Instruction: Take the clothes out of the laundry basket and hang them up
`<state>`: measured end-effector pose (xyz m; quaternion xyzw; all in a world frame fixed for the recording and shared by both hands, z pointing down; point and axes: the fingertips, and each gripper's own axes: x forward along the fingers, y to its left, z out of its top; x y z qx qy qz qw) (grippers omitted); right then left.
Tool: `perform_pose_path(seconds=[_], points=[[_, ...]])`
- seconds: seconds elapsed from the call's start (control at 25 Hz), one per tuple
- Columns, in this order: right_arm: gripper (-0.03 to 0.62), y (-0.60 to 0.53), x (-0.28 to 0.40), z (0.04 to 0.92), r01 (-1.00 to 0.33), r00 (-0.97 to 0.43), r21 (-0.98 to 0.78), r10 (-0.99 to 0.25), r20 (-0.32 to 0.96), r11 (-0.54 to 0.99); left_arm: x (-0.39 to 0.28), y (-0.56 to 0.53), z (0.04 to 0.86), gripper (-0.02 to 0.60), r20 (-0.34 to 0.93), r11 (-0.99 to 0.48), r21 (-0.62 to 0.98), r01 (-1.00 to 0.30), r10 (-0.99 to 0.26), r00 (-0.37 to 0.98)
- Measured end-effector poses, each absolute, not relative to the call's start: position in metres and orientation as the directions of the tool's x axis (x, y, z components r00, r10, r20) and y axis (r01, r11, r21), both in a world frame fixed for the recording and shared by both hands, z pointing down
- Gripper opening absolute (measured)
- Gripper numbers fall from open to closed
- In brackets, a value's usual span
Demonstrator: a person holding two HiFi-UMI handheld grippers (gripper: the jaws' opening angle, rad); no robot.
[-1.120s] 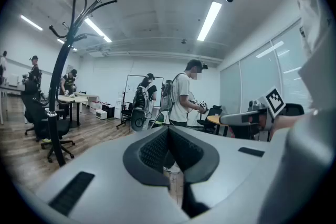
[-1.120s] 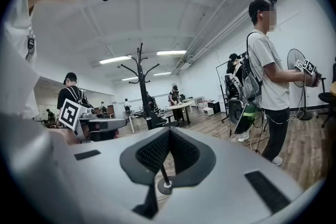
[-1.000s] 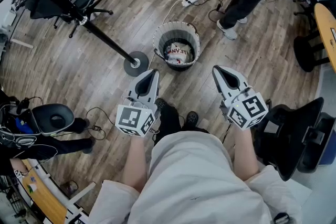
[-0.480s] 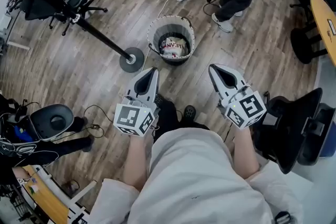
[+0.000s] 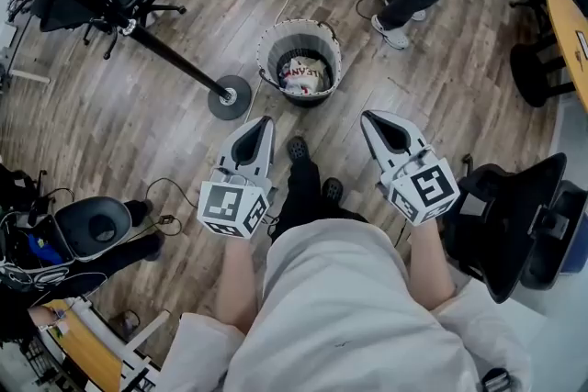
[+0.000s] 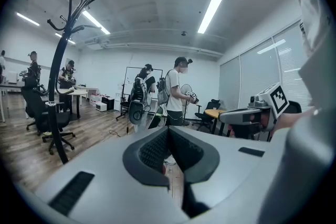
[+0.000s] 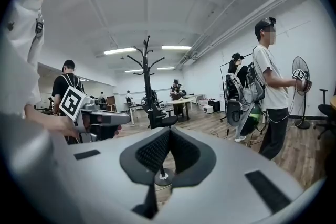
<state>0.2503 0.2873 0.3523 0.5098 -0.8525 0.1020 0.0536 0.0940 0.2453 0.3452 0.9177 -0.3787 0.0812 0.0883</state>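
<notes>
At about eleven o'clock in the head view we see the coat stand (image 5: 229,96), its round foot on the wood floor and its pole running off toward ten. In the left gripper view its hooks look bare. Our left gripper (image 5: 265,121) is held out in front of us, pointing to twelve, with its jaws pressed together and nothing between them.

Dead ahead at twelve, a little beyond both tips, sits the basket (image 5: 323,46). The clothes (image 5: 301,76) lie bunched at its bottom, and we touch neither.

Our right gripper (image 5: 367,117) points toward eleven, with its jaws likewise closed on nothing. At three o'clock a dark office chair (image 5: 510,225) stands close by our side.

We judge the task has not begun. Nothing is lifted and nothing is hung. We have still to reach the basket, open the jaws, pull out a garment and carry it to the stand, then do the same for the others.
</notes>
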Motion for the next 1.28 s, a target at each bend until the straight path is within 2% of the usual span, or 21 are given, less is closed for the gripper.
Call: perform_pose_path(seconds=[0.44,0.56,0.64,1.08,1.28], points=[[0.049,0.242,0.261,0.358,-0.897,-0.441,-0.106,-0.864,0.242,0.429,0.105,0.192,0.359,0.023,0.237,-0.719,0.111,-0.686,-0.651,0.721],[0.058,0.22,0.262,0.36,-0.899,-0.439,-0.122,-0.864,0.245,0.422,0.109,0.173,0.362,0.057,0.246,-0.73,0.12,-0.672,-0.634,0.733],[0.065,0.207,0.264,0.363,-0.898,-0.439,-0.137,-0.863,0.249,0.417,0.111,0.16,0.364,0.057,0.254,-0.735,0.116,-0.668,-0.628,0.736],[0.2,0.119,0.253,0.366,-0.888,-0.459,-0.163,-0.843,0.28,0.429,0.1,0.077,0.374,0.125,0.268,-0.744,0.132,-0.655,-0.61,0.746],[0.223,0.09,0.246,0.371,-0.886,-0.464,-0.164,-0.837,0.291,0.434,0.097,0.047,0.38,0.156,0.274,-0.762,0.14,-0.633,-0.584,0.764]])
